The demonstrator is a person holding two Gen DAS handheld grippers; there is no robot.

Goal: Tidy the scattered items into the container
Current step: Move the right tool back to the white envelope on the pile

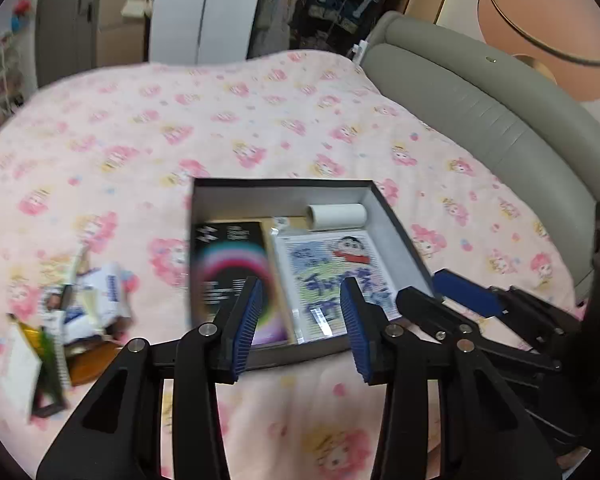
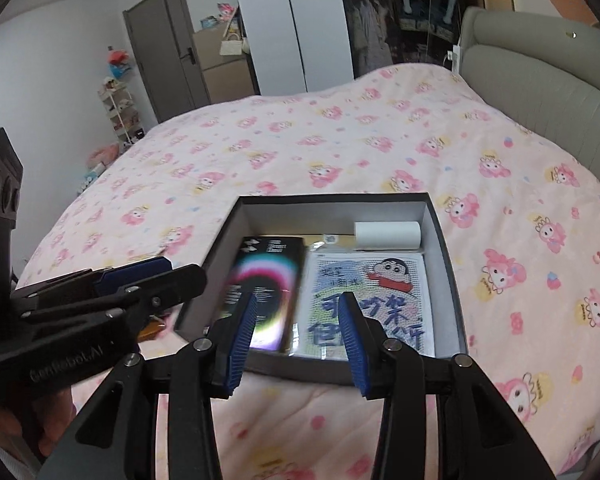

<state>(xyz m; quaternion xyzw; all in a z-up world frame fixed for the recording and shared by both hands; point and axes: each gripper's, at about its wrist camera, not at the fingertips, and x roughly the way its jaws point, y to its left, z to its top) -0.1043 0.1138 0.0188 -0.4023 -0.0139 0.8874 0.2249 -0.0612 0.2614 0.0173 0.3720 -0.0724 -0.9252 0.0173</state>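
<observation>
Only the left wrist view shows the scattered items point(image 1: 72, 320): a blurred heap of packets and small notebooks on the bed point(image 1: 260, 120), left of the box point(image 1: 396, 236) and well apart from it. The right wrist view shows the box point(image 2: 446, 264) more sharply, holding a black carton point(image 2: 266, 292), a cartoon picture sheet point(image 2: 372, 304) and a white roll point(image 2: 388, 235) in its far right corner. The left gripper point(image 1: 302, 316) and right gripper point(image 2: 298, 328) hover over the box's near edge, fingers spread apart, holding nothing.
</observation>
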